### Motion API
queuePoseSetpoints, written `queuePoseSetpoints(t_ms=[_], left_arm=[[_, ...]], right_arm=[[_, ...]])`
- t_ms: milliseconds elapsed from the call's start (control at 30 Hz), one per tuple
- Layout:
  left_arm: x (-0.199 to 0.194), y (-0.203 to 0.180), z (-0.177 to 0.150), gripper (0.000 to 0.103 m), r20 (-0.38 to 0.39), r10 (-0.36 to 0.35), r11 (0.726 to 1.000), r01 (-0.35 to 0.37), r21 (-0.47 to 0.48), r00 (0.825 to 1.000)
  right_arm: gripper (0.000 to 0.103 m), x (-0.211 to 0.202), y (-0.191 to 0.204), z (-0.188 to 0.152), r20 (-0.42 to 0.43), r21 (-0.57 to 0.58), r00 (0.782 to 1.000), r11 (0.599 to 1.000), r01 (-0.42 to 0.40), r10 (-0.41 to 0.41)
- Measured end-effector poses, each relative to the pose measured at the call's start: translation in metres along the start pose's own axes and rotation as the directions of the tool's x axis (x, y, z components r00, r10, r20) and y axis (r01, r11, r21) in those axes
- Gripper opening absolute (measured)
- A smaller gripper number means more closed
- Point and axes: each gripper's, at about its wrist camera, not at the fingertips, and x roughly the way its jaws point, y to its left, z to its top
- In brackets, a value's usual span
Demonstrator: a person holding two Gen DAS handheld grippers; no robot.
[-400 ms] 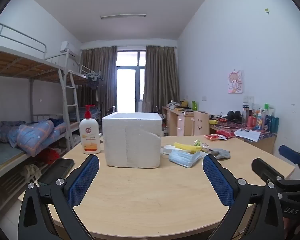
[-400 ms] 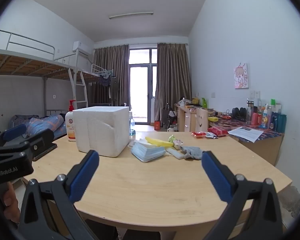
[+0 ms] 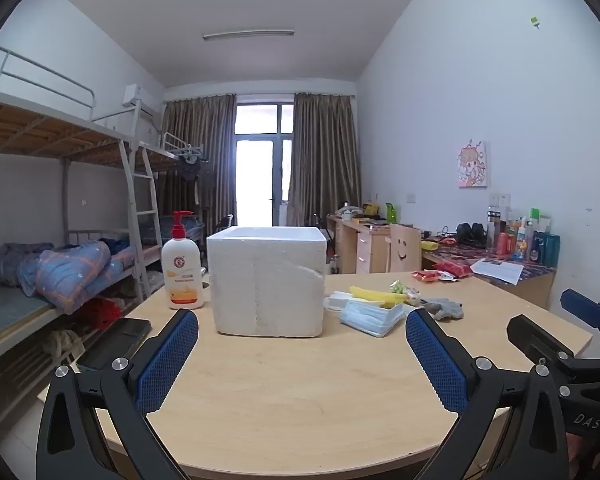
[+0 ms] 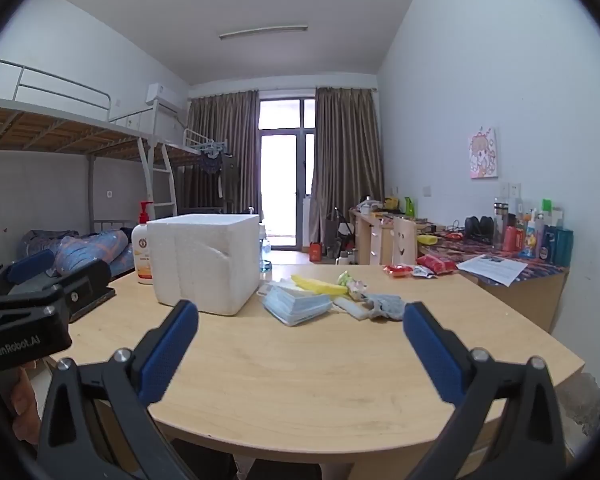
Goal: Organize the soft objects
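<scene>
You are holding both the left hand-held gripper point(image 3: 302, 330) and right hand-held gripper point(image 4: 300, 322) wide open, gripping nothing | soft pile: face masks point(image 4: 296, 306), grey cloth point(image 4: 384, 306) lying at 12 o'clock on counter point(image 4: 320, 380), foam box point(image 4: 204, 260) at 11 | approaching low, pinching one item at a time.

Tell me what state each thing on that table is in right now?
Left gripper: open, empty.
Right gripper: open, empty.
Foam box: upright, lidless.
Face masks: stacked, untouched.
Grey cloth: crumpled beside masks.
Lotion bottle: upright behind box.
</scene>
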Motion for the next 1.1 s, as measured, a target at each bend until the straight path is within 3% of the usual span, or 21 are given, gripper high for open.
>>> queuePoseSetpoints(t_ms=[1100], left_arm=[[-0.0085, -0.0110, 0.0000, 0.103, 0.004, -0.010, 0.999, 0.010, 0.030, 1.000]], right_arm=[[0.103, 0.0037, 0.0008, 0.0001, 0.001, 0.007, 1.000, 1.000, 0.006, -0.006]])
